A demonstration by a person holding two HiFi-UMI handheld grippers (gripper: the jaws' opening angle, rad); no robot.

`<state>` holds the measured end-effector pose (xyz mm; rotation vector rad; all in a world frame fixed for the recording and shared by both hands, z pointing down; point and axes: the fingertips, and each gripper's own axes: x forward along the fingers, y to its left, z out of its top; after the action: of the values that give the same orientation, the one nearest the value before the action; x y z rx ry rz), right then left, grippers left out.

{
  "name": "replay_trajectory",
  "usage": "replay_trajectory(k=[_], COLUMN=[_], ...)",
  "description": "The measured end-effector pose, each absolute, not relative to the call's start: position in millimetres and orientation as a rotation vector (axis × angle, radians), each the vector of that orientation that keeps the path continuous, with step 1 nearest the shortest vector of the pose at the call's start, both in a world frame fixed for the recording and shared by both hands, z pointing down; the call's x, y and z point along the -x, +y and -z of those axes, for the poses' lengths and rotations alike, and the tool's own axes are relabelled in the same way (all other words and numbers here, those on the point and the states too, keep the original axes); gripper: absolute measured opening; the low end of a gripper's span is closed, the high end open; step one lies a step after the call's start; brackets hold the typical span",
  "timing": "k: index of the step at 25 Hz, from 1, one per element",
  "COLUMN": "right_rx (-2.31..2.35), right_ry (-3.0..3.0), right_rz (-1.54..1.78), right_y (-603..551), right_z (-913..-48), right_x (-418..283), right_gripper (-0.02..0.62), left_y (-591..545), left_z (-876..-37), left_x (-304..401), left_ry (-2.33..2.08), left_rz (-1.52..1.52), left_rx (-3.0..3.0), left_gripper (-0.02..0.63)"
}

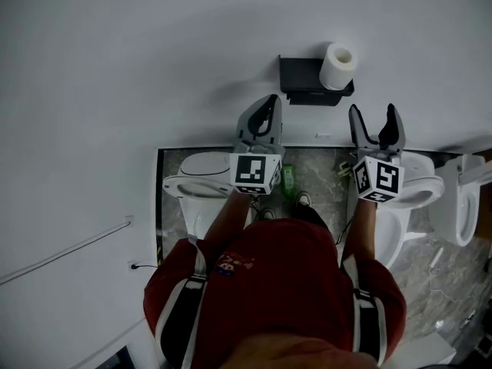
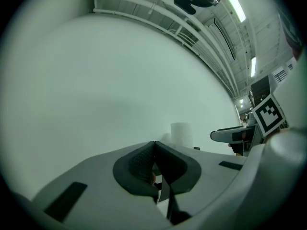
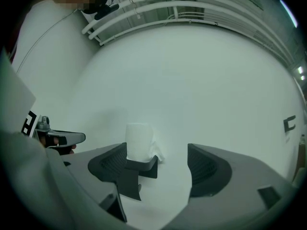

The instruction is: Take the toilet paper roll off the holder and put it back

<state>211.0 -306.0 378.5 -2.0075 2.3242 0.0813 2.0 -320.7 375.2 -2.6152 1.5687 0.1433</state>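
The washroom has a grey marbled floor (image 1: 315, 167) with white toilets (image 1: 196, 181) along it. Nearest the camera, the person's red top (image 1: 277, 275) and forearms lead to the grippers. The left gripper (image 1: 270, 108) has its jaws pressed together on nothing. The right gripper (image 1: 373, 114) has its jaws spread wide, empty. Beyond them, on the plain white wall (image 1: 115, 68), the toilet paper roll (image 1: 338, 65) stands upright on the right end of the black holder (image 1: 300, 79), clear of both grippers.

tools (image 1: 270, 102) (image 1: 373, 111) 2 | toilet paper roll (image 1: 338, 66) 1 | holder (image 1: 300, 79) 1 | toilets (image 1: 196, 181) (image 1: 419, 187) (image 1: 460, 200) 3
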Motion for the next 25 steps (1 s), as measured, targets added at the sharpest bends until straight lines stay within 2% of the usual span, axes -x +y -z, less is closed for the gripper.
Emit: replay_trajectory(k=[4,12,15,19,25], right_rx=[2.007,1.949,1.949,1.957,1.952], right_ry=[2.327,2.342,2.349,2.353,2.381], right_rz=[-0.074,-0.048,-0.039,-0.023,-0.019], right_y=[-304.8,-304.3,-305.1,-306.0,-305.6], right_z=[-379.5,-382.8,-384.9,-387.7,-390.7], right_x=[-210.2,-204.8,-205.3,-207.5,-206.1], right_gripper=[0.368,0.182,0.132,0.028,0.009], left_y=[-319.1,-318.7,-318.4,-318.2,-316.6], left_z=[-373.8,-373.2,-373.3,-373.2,-373.0], left_x=[-3.1,-4.9,-6.4,-8.5,-10.9], left_ry=[1.568,1.570,1.570,1.571,1.574], left_rz=[-0.143,-0.143,-0.139,-0.134,-0.129], left_rx=[2.614,2.611,2.601,2.594,2.595], left_gripper=[0.018,0.018,0.018,0.018,0.018])
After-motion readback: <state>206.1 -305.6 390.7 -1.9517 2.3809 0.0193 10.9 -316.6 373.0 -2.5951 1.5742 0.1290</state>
